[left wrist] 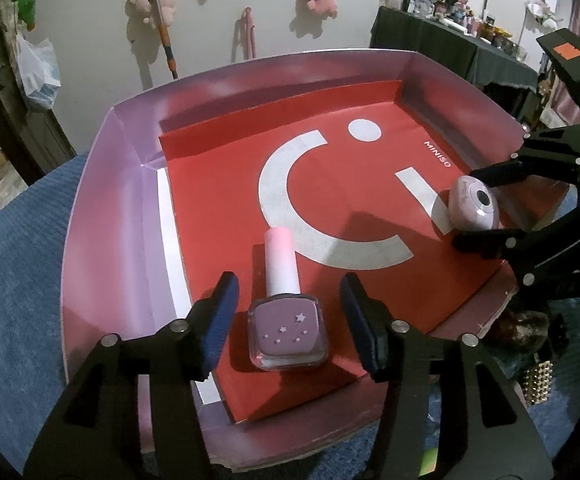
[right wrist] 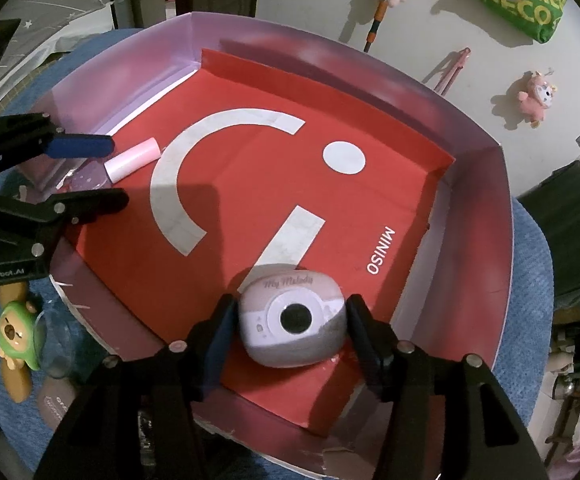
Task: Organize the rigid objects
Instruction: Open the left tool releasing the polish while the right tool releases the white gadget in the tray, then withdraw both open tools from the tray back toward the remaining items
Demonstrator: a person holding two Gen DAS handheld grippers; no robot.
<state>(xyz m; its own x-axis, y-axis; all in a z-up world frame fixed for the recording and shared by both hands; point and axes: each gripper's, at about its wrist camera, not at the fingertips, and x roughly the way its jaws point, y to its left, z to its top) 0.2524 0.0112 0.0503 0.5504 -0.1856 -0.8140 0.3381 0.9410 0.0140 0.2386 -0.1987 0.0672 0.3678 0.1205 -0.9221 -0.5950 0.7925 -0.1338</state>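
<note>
A lilac nail polish bottle (left wrist: 286, 330) with a pink-white cap lies flat on the red floor of a pink-walled box (left wrist: 102, 208). My left gripper (left wrist: 288, 320) is open, its blue-padded jaws on either side of the bottle with gaps. A small pink toy camera (right wrist: 292, 330) marked "My Melody" rests on the box floor near the right side. My right gripper (right wrist: 288, 332) straddles it, jaws close to both sides; contact is unclear. The camera also shows in the left wrist view (left wrist: 474, 202), and the bottle's cap in the right wrist view (right wrist: 132, 159).
The box (right wrist: 470, 208) sits on a blue textured mat (left wrist: 14, 280). A green and brown toy figure (right wrist: 16, 334) and a clear cup (right wrist: 56, 342) lie outside the box's near-left corner. A studded item (left wrist: 538, 384) lies beside the box. Cluttered dark table at back right (left wrist: 450, 36).
</note>
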